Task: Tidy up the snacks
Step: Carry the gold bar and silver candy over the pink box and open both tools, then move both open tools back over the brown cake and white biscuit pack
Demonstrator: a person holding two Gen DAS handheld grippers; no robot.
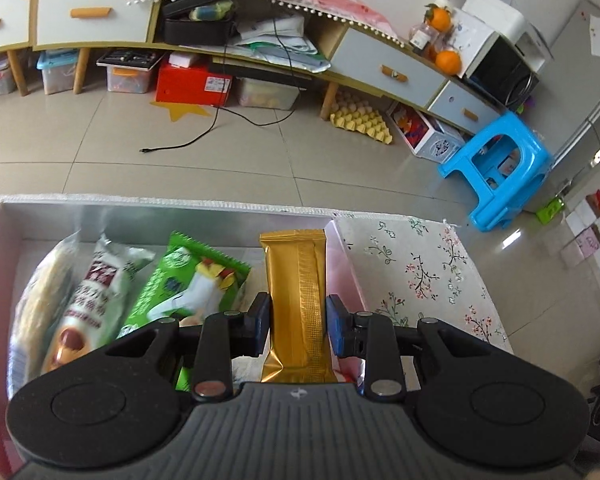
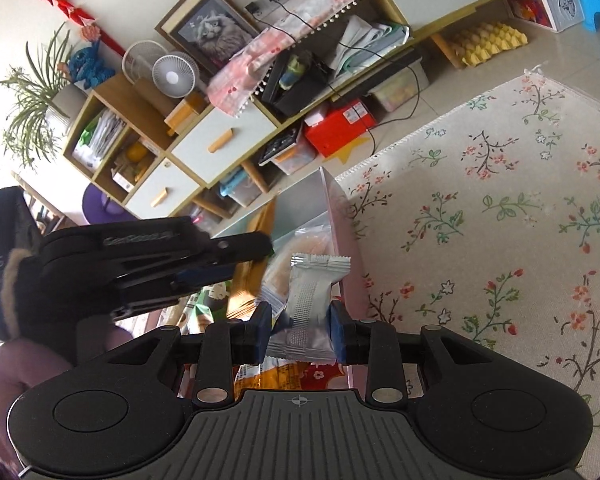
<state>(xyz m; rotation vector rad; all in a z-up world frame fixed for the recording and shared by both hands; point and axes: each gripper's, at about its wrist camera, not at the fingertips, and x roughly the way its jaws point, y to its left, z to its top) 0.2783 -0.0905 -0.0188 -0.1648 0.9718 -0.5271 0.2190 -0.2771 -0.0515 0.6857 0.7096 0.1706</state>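
My left gripper (image 1: 298,326) is shut on a gold snack packet (image 1: 296,300), held upright over the right side of a pink box (image 1: 342,248). In the box lie a green packet (image 1: 188,280), a white-and-red packet (image 1: 96,292) and a clear bag of pale biscuits (image 1: 40,296). My right gripper (image 2: 298,330) is shut on a silver-white snack packet (image 2: 310,304), held over the same pink box (image 2: 350,288) at its right wall. The left gripper (image 2: 236,260) with the gold packet (image 2: 246,284) shows at the left of the right wrist view.
The box stands on a floral tablecloth (image 2: 500,220) (image 1: 420,272). Beyond the table edge are a tiled floor (image 1: 180,160), a low cabinet with drawers (image 1: 92,16), a red box (image 1: 194,84), a yellow egg tray (image 1: 362,122) and a blue stool (image 1: 500,168).
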